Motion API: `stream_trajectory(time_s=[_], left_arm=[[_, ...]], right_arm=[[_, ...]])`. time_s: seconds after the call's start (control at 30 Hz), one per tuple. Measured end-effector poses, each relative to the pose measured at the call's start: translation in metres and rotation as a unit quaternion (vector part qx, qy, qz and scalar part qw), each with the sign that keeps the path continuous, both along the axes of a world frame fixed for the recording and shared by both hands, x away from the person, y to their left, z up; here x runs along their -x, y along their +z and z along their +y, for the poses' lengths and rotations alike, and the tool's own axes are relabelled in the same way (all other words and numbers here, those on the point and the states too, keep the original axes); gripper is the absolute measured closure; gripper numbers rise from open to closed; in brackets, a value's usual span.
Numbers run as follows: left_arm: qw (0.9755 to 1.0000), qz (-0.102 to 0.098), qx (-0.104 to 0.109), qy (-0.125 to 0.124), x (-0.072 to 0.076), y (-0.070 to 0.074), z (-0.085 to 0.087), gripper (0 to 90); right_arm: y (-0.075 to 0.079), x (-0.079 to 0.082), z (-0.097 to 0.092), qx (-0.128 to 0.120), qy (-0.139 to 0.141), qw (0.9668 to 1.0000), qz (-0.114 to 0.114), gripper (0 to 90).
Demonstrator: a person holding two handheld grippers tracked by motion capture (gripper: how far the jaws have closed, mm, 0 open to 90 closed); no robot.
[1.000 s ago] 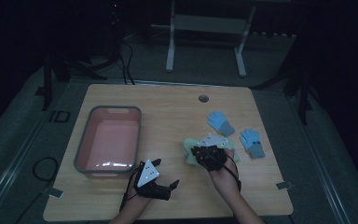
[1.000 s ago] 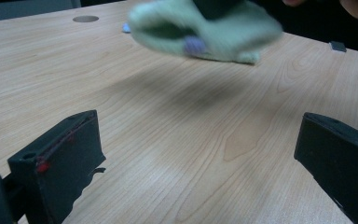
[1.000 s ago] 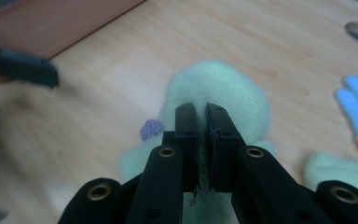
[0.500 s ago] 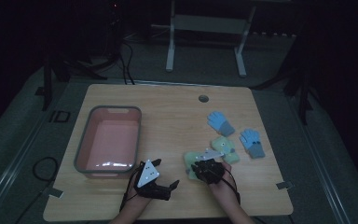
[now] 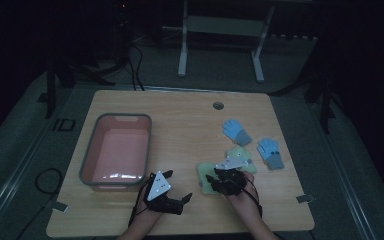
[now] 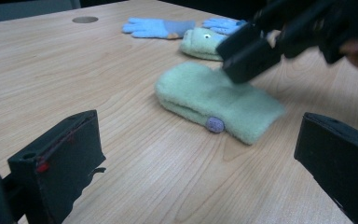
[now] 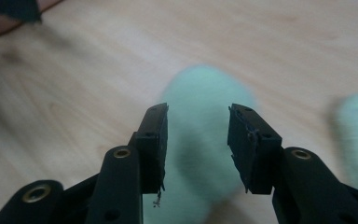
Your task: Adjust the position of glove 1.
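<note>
Under both grippers spreads the table (image 5: 180, 115), pale wood, and well left of the left gripper's fingers sits the pink bin (image 5: 116, 150) with its grey rim. Just below the right gripper (image 7: 196, 140) lies the near green mitten (image 6: 216, 100), flat on the wood, its rounded end showing between the two fingers (image 7: 154, 140); these stand apart, having just been opening, and their pads do not press on the cloth. A second green mitten (image 6: 203, 43) lies just beyond the first, and farther past the fingers lie two blue gloves (image 5: 236, 132), apart from each other. The left gripper (image 6: 200, 154) rests low by the table's near edge, its fingers wide apart with bare wood between them, the near mitten a short way ahead of its tips.
</note>
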State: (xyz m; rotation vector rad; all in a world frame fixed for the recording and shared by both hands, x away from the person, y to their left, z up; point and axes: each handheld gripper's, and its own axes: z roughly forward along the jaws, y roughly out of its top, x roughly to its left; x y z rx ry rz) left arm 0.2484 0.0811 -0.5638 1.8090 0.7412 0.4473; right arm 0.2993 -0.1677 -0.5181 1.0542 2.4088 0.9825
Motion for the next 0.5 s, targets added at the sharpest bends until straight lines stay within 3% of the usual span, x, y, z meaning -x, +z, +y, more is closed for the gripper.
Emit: stream_trajectory(time_s=[0.3, 0.5], left_arm=[[1.0, 0.002, 0.001, 0.0, 0.0, 0.0, 0.0, 1.1], [1.0, 0.003, 0.002, 0.001, 0.0, 0.0, 0.0, 1.1]], right_arm=[[0.023, -0.019, -0.042, -0.011, -0.041, 0.9988, -0.023, 57.4], [0.032, -0.033, -0.075, -0.014, -0.078, 0.996, -0.042, 54.3]])
